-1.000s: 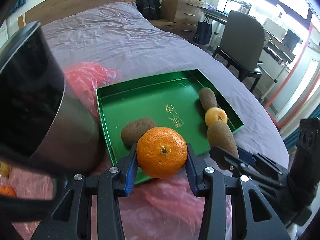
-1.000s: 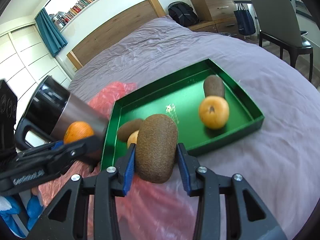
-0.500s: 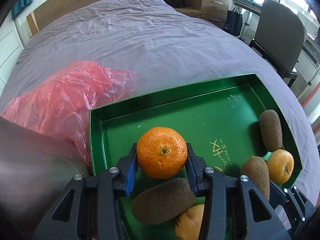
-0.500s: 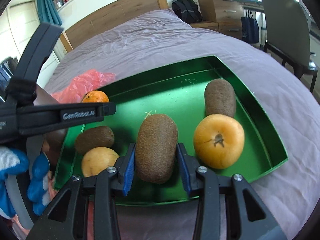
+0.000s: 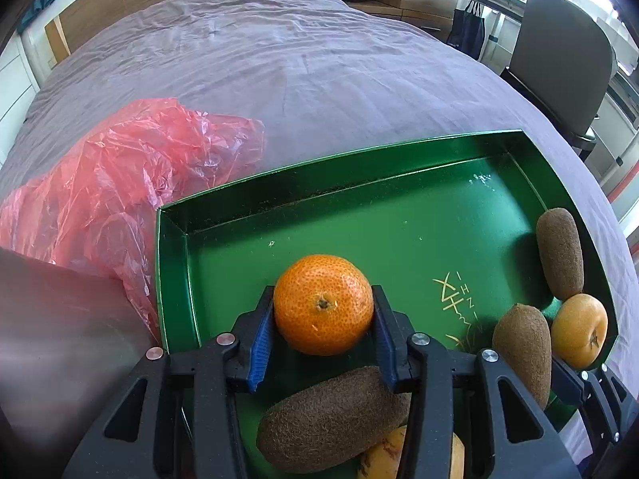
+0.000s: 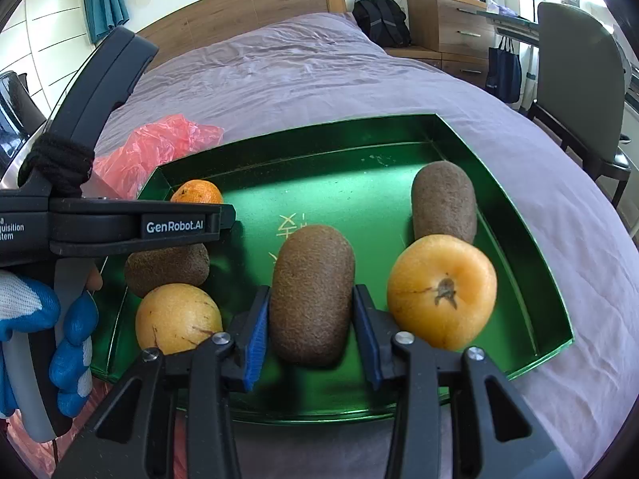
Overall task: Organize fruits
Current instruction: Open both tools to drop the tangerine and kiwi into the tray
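My left gripper (image 5: 322,319) is shut on an orange mandarin (image 5: 323,304) and holds it over the left part of the green tray (image 5: 359,167). My right gripper (image 6: 311,319) is shut on a brown kiwi (image 6: 312,293) over the tray's (image 6: 531,279) front middle. In the tray lie a kiwi (image 6: 444,199) at the right, a yellow-orange fruit (image 6: 441,291) in front of it, another kiwi (image 6: 165,267) and a yellow fruit (image 6: 177,317) at the left. The mandarin (image 6: 197,192) also shows behind the left gripper's body in the right wrist view.
The tray rests on a purple bedspread (image 5: 299,60). A crumpled red plastic bag (image 5: 120,183) lies left of the tray. A metal cup (image 5: 60,339) stands at the near left. A chair (image 6: 579,80), a dresser and a backpack are beyond the bed at the right.
Both grippers have moved forward over the tray with their fruits. The mandarin now hangs over the tray's left part and the kiwi over its front middle.
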{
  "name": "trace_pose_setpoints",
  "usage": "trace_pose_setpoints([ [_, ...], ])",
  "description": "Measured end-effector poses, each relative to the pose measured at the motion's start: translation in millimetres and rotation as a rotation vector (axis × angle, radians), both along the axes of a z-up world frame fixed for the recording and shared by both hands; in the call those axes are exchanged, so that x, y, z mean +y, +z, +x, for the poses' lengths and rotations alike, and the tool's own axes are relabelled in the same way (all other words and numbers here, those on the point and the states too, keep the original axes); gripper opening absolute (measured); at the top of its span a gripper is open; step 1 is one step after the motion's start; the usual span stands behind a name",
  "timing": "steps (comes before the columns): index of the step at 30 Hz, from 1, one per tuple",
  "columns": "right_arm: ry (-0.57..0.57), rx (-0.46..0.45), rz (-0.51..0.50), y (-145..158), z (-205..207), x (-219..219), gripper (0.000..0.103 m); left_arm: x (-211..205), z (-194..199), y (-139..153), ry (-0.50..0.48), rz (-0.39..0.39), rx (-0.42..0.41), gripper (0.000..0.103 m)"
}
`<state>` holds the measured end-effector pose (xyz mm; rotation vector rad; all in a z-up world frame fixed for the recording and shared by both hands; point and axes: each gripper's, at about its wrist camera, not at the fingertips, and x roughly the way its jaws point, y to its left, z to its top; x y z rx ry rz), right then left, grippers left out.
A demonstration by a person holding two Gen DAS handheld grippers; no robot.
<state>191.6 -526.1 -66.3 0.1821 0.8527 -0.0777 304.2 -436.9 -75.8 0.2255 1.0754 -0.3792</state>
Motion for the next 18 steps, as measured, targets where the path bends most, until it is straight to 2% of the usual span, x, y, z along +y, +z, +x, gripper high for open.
trace_pose_setpoints([
  [3,0.000,0.002,0.002,0.4,-0.5,0.5,0.018,-3.3,-3.4,2.9,-0.019,0.022,-0.013,0.040],
  [6,-0.009,-0.005,0.018,3.3,-1.6,-0.7,0.020,-4.0,-8.0,11.3,-0.019,0.024,-0.034,0.048],
  [10,-0.016,-0.033,0.026,15.1,-9.2,-1.3,0.033,-2.7,-15.7,30.3,-0.017,0.006,-0.064,0.054],
  [14,-0.026,-0.059,0.020,33.6,-22.6,0.4,0.036,-0.5,-29.7,54.3,-0.027,-0.014,-0.092,0.057],
  [18,-0.048,-0.090,0.028,55.7,-44.3,1.8,0.047,4.0,-53.7,83.0,-0.056,-0.048,-0.118,0.061],
])
